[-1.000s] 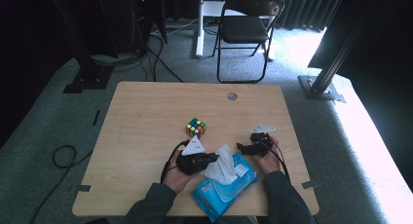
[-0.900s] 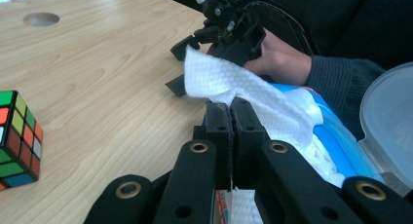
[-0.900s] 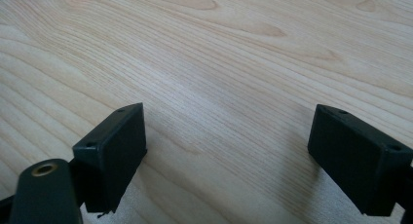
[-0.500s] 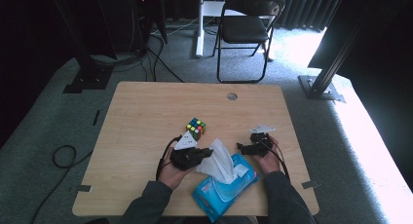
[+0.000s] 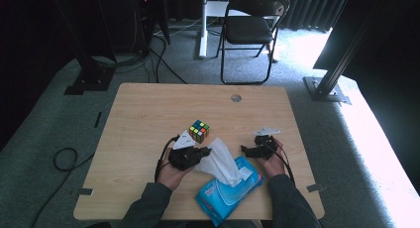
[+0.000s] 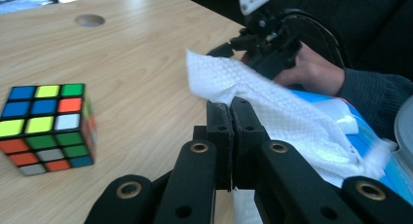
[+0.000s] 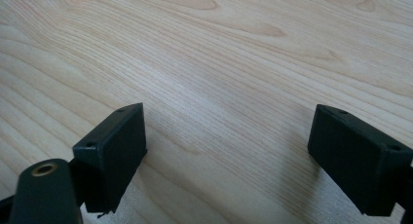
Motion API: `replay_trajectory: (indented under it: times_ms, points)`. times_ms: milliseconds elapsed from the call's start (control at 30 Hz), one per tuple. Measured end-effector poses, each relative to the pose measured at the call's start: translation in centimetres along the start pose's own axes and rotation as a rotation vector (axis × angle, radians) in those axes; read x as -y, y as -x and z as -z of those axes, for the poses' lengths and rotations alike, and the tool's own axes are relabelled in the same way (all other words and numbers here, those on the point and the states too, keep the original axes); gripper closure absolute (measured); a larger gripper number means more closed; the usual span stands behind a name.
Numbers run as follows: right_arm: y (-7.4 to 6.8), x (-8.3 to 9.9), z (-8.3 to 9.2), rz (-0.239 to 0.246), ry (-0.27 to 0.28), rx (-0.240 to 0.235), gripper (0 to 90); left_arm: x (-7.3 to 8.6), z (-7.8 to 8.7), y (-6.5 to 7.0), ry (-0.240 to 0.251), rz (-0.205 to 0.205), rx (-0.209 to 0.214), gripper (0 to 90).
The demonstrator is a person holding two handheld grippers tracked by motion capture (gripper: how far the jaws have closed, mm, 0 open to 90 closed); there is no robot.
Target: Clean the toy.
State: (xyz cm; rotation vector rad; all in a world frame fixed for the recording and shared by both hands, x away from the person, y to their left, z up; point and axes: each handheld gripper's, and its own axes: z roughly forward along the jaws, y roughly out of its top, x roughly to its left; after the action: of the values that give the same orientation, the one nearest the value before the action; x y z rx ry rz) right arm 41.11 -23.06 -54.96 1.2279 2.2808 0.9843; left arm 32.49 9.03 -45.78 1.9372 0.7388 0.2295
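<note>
Going across from the left in the high view: my left gripper (image 5: 202,153) sits at about 7 o'clock on the wooden table (image 5: 143,114), pointing toward 3 o'clock. In the left gripper view its jaws are clamped tight together with the white wet wipe (image 6: 272,112) pinched between them, so that's a solid grab. The wipe (image 5: 220,161) fans up in a peak between my two hands, and its lower end runs down into the opening of the blue wipes pack (image 5: 229,196), which lies at roughly 6 o'clock at the near edge of the table, tilted diagonally.

Just off the left gripper at about its 12 o'clock there's a Rubik's cube (image 5: 198,131), close by but not touching anything. In the left gripper view the cube (image 6: 46,129) sits at 9 o'clock from the jaws, flat on the wood.

Further right, my right gripper (image 5: 247,149) rests at about 5 o'clock on the table, just beside the pack's upper corner. In the right gripper view its jaws stand wide apart with bare tabletop (image 7: 234,63) between them, holding nothing.
</note>
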Motion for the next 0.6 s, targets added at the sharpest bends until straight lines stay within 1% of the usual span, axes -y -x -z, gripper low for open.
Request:
replay_trajectory:
  times_ms: [100,167,267,300,433,600]
  points:
    - [0.0,0.0,0.0,0.000,0.000,0.000,13.7,0.0,0.1,-0.2,0.002,0.005,-0.010,88.5]
    - [0.0,0.0,0.0,0.000,0.000,0.000,13.7,-0.1,0.3,-0.3,0.001,0.001,-0.024,88.5]
    - [0.0,0.0,0.0,0.000,0.000,0.000,13.7,-0.1,0.5,-0.5,0.005,0.009,-0.034,88.5]
    - [0.0,0.0,0.0,0.000,0.000,0.000,13.7,-0.1,0.5,-0.6,0.003,0.003,-0.045,88.5]
    - [0.0,0.0,0.0,0.000,0.000,0.000,13.7,0.0,0.4,-0.7,-0.008,0.004,-0.059,88.5]
    - [0.0,0.0,0.0,0.000,0.000,0.000,13.7,0.1,0.5,-1.2,-0.015,0.023,-0.081,88.5]
